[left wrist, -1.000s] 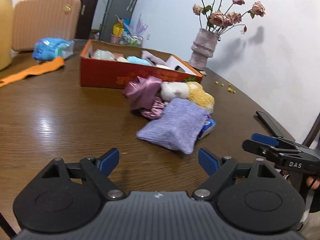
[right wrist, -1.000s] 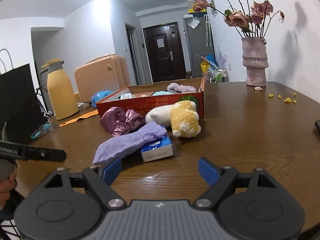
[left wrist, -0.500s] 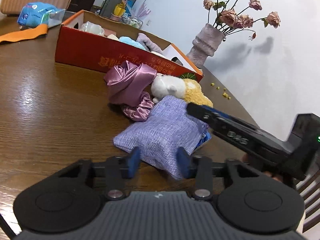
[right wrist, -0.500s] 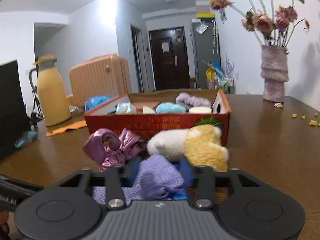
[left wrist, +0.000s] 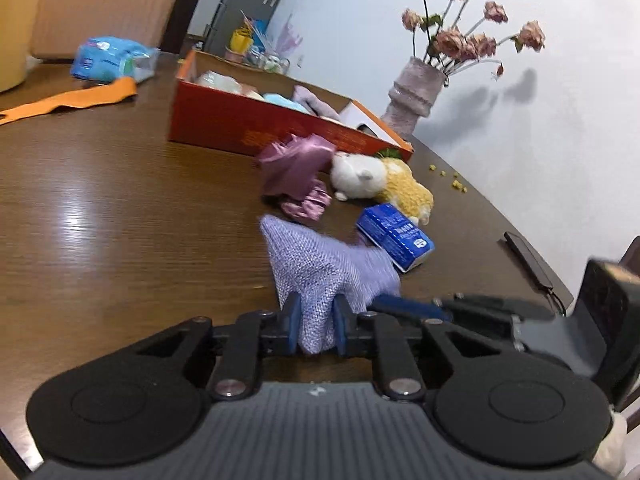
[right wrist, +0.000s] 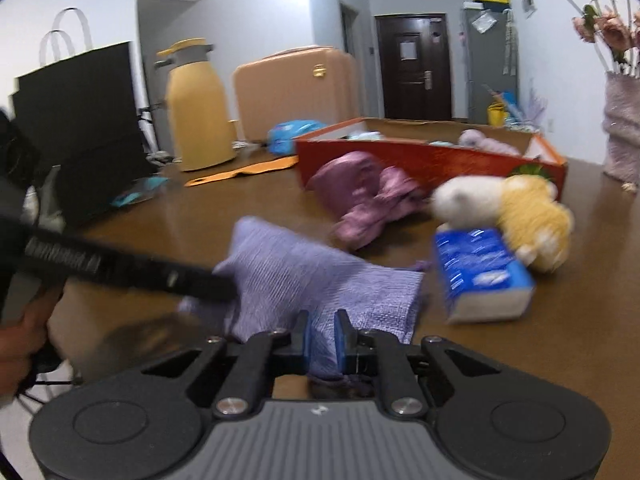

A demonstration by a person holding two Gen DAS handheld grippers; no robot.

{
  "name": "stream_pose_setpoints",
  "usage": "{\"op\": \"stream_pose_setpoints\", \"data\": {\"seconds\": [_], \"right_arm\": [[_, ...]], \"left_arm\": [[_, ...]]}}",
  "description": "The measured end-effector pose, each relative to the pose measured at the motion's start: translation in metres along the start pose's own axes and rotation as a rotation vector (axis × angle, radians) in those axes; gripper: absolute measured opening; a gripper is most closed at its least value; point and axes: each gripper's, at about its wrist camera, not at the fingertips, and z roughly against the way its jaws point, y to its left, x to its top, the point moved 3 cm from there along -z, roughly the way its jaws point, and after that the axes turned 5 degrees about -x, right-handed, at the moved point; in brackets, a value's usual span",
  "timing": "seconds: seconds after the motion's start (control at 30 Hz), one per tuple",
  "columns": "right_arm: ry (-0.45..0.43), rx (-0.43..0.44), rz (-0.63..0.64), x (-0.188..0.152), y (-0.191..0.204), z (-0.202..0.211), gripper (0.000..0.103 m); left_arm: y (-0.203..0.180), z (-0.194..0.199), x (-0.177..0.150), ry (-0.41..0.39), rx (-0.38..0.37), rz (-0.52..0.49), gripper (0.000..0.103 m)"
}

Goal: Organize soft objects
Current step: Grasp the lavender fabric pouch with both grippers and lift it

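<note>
A lilac knitted cloth (left wrist: 320, 264) is held above the wooden table between both grippers. My left gripper (left wrist: 316, 324) is shut on one end of it. My right gripper (right wrist: 322, 338) is shut on the other end of the lilac cloth (right wrist: 304, 276). A pink satin scrunchie pile (left wrist: 296, 176) and a white and yellow plush toy (left wrist: 380, 184) lie in front of the red cardboard box (left wrist: 256, 128), which holds several soft items. The scrunchies (right wrist: 364, 196), plush (right wrist: 504, 208) and box (right wrist: 432, 156) also show in the right wrist view.
A blue tissue pack (left wrist: 394, 236) lies by the plush. A vase of dried flowers (left wrist: 412, 96) stands at the back. An orange strip (left wrist: 68, 98), a blue packet (left wrist: 108, 60), a yellow jug (right wrist: 198, 108) and a black phone (left wrist: 528, 262) are on the table.
Both grippers moved from open and apart onto the lilac cloth, shut on its two ends and pulled it toward me off the tissue pack, which now lies uncovered.
</note>
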Motion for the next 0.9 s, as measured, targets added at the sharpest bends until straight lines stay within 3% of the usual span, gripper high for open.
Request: {"op": "stream_pose_setpoints", "data": {"seconds": [0.07, 0.17, 0.27, 0.33, 0.4, 0.43, 0.47, 0.67, 0.73, 0.9], "right_arm": [[-0.01, 0.018, 0.003, -0.002, 0.008, 0.01, 0.016], [-0.071, 0.001, -0.027, 0.004, 0.006, 0.026, 0.023], [-0.084, -0.097, -0.06, 0.009, -0.004, 0.023, 0.038], [-0.069, -0.151, -0.056, 0.007, -0.008, 0.013, 0.043], [-0.053, -0.201, -0.039, 0.004, -0.009, 0.001, 0.056], [-0.049, -0.226, -0.024, 0.002, -0.007, -0.003, 0.057], [-0.045, -0.24, -0.005, 0.001, -0.005, -0.006, 0.056], [-0.062, -0.183, 0.018, -0.004, 0.001, -0.009, 0.03], [-0.069, -0.165, 0.034, -0.005, 0.004, -0.008, 0.017], [-0.055, -0.109, 0.021, 0.007, 0.004, 0.001, 0.011]], "left_arm": [[0.004, 0.01, -0.001, -0.017, 0.019, 0.006, 0.038], [0.005, 0.016, -0.003, -0.037, 0.034, 0.012, 0.044], [0.005, 0.011, -0.003, -0.049, 0.033, 0.007, 0.049], [0.006, 0.004, -0.004, -0.047, 0.032, 0.013, 0.047], [0.007, -0.001, -0.004, -0.038, 0.002, 0.012, 0.024], [0.007, -0.002, -0.005, -0.041, -0.007, 0.007, 0.021], [0.007, -0.003, -0.004, -0.043, 0.0, 0.0, 0.014], [0.01, -0.004, -0.008, -0.028, -0.002, 0.001, 0.011], [0.008, -0.003, -0.009, -0.025, -0.005, 0.001, 0.011], [-0.007, 0.006, 0.008, -0.034, -0.03, -0.074, 0.009]]}}
